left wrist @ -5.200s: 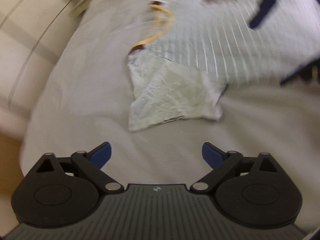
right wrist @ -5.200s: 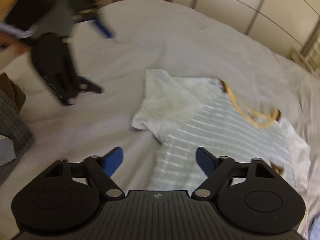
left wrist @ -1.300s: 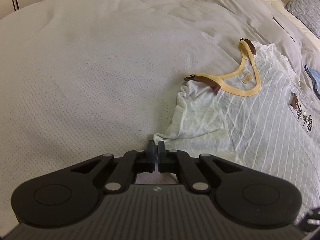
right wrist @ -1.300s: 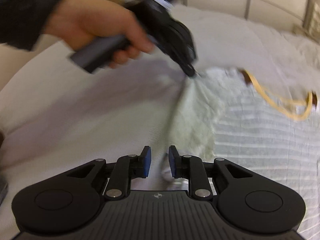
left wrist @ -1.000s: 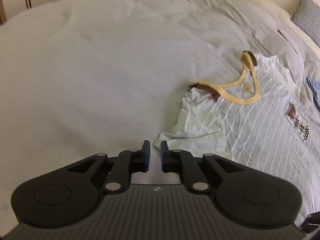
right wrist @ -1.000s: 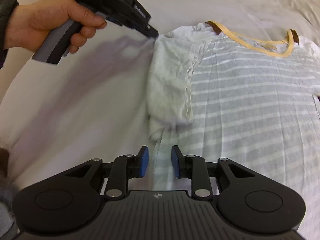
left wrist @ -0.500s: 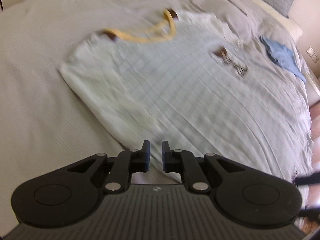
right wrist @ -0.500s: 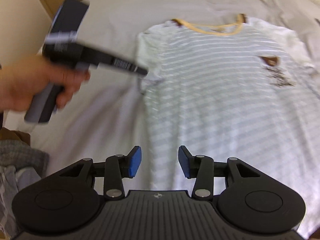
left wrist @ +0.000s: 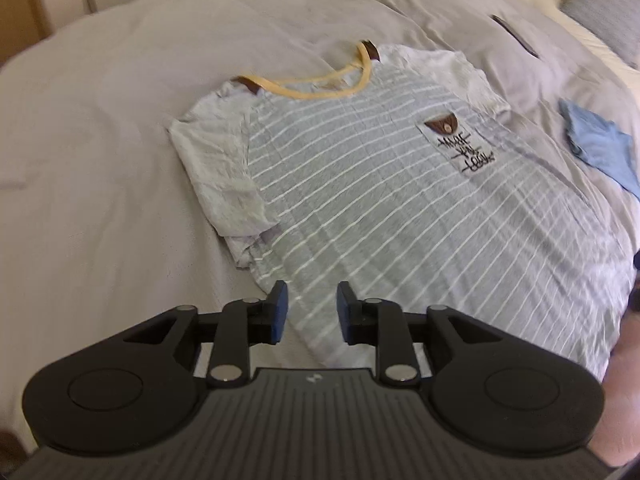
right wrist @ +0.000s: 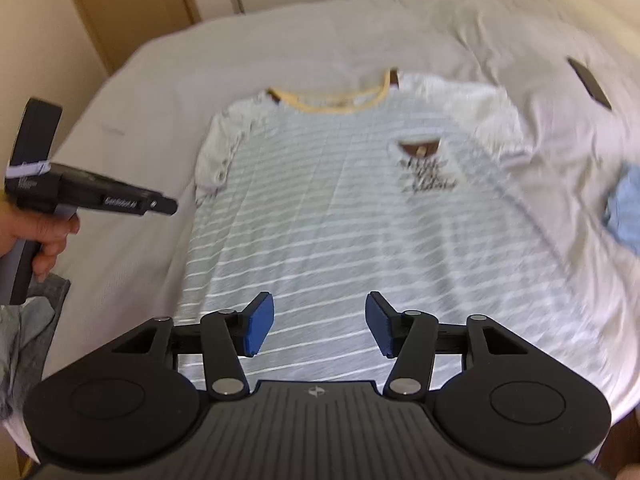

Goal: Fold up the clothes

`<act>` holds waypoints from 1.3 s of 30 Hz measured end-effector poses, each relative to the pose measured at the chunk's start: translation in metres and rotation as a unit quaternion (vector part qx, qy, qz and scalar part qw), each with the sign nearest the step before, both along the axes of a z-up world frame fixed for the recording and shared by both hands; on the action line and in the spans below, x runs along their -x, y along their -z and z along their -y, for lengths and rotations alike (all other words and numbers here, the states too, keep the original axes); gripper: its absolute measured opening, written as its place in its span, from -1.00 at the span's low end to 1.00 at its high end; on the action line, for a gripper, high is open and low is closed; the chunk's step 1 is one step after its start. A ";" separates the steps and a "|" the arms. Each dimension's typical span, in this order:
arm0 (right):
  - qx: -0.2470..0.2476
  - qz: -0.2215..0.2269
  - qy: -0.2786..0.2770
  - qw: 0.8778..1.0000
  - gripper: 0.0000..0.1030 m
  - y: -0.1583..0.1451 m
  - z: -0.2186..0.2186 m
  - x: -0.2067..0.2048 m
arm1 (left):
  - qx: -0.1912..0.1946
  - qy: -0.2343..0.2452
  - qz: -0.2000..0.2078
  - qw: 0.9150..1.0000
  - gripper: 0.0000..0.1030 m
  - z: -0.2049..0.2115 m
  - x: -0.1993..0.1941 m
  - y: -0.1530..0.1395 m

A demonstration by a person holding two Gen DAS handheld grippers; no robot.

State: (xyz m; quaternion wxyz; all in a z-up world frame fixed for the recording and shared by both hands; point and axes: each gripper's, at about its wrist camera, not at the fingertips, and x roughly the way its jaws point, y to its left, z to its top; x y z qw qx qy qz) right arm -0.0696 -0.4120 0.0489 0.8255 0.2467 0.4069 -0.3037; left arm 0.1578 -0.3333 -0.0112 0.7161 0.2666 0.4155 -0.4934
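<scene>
A grey T-shirt (left wrist: 380, 200) (right wrist: 360, 220) with white stripes, a yellow collar (left wrist: 320, 88) and a chest pocket (left wrist: 460, 144) lies flat, front up, on the bed. Its left sleeve (left wrist: 224, 172) is folded inward along the side. My left gripper (left wrist: 308, 312) hovers open over the shirt's lower left hem, nothing between its blue pads. My right gripper (right wrist: 316, 324) stands open above the shirt's lower middle, also empty. In the right wrist view the left gripper (right wrist: 160, 206) shows from the side, held by a hand (right wrist: 44, 236) left of the shirt.
The bed (left wrist: 100, 140) has a pale grey cover. A blue cloth (left wrist: 600, 148) (right wrist: 628, 208) lies right of the shirt. A dark flat object (left wrist: 516, 36) (right wrist: 590, 84) rests further back. A grey pillow (left wrist: 612, 4) sits at the far right. Crumpled clothes (right wrist: 28, 320) lie at the left edge.
Both grippers let go of the sleeve, pulled back toward the shirt's hem and opened wider. The sleeve now lies folded along the shirt's side.
</scene>
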 end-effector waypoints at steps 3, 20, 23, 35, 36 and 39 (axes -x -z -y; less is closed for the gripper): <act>0.017 0.005 -0.027 0.999 0.05 -0.008 0.029 0.037 | 0.003 -0.016 0.009 1.000 -0.43 0.014 0.044 -0.012; 0.088 -0.011 0.058 0.994 0.32 -0.057 0.152 0.161 | 0.041 0.160 0.076 0.983 0.22 0.164 0.220 -0.039; 0.083 -0.011 0.062 0.995 0.32 -0.055 0.182 0.175 | 0.043 0.188 0.103 0.976 0.22 0.200 0.248 -0.035; 0.057 0.002 -0.108 0.993 0.31 -0.002 0.383 0.198 | -0.050 0.121 0.207 0.970 -0.17 0.357 0.311 0.034; 0.057 0.000 -0.128 0.990 0.31 0.000 0.399 0.197 | -0.059 0.122 0.219 0.966 -0.17 0.368 0.315 0.041; 0.061 -0.002 -0.179 0.982 0.31 0.005 0.438 0.186 | -0.080 0.123 0.242 0.959 -0.17 0.398 0.316 0.061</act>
